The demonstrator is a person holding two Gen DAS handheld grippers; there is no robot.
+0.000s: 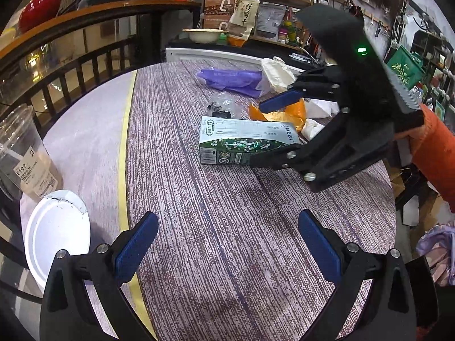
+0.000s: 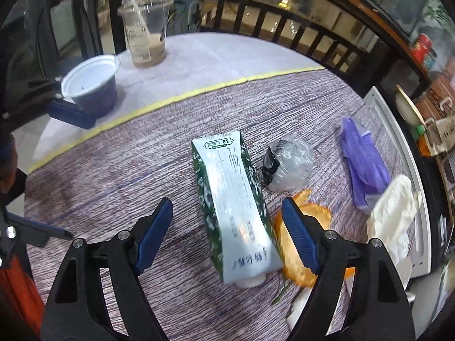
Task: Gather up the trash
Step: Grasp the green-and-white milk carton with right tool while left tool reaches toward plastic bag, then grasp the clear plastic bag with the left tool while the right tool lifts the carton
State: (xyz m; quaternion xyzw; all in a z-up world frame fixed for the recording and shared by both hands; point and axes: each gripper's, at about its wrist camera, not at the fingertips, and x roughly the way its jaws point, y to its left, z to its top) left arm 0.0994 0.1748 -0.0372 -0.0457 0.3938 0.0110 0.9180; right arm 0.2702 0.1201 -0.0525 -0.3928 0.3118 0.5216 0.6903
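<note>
Trash lies scattered on the tabletop (image 1: 227, 227): one green-and-white milk carton (image 2: 233, 207) on its side at the centre of the right wrist view, one crumpled clear plastic wrapper (image 2: 287, 167) just to its right, one orange peel (image 2: 295, 255) touching the carton's lower right edge, one purple bag (image 2: 364, 167) toward the right of the frame, and one crumpled white bag (image 2: 395, 213) near the right edge. At the upper left stand one plastic cup (image 2: 146, 31) with a straw and one white-lined bowl (image 2: 91, 85), close together on the pale cloth.

The right tool (image 2: 227, 233) points steeply down over the carton, jaws wide, the carton's near end between the blue pads without either pressing on it. In the left wrist view it enters from the right, held by a hand in an orange sleeve (image 1: 435, 153).

The left tool (image 1: 227, 244) is also spread wide over bare tabletop at the bottom of its frame, holding nothing.
</note>
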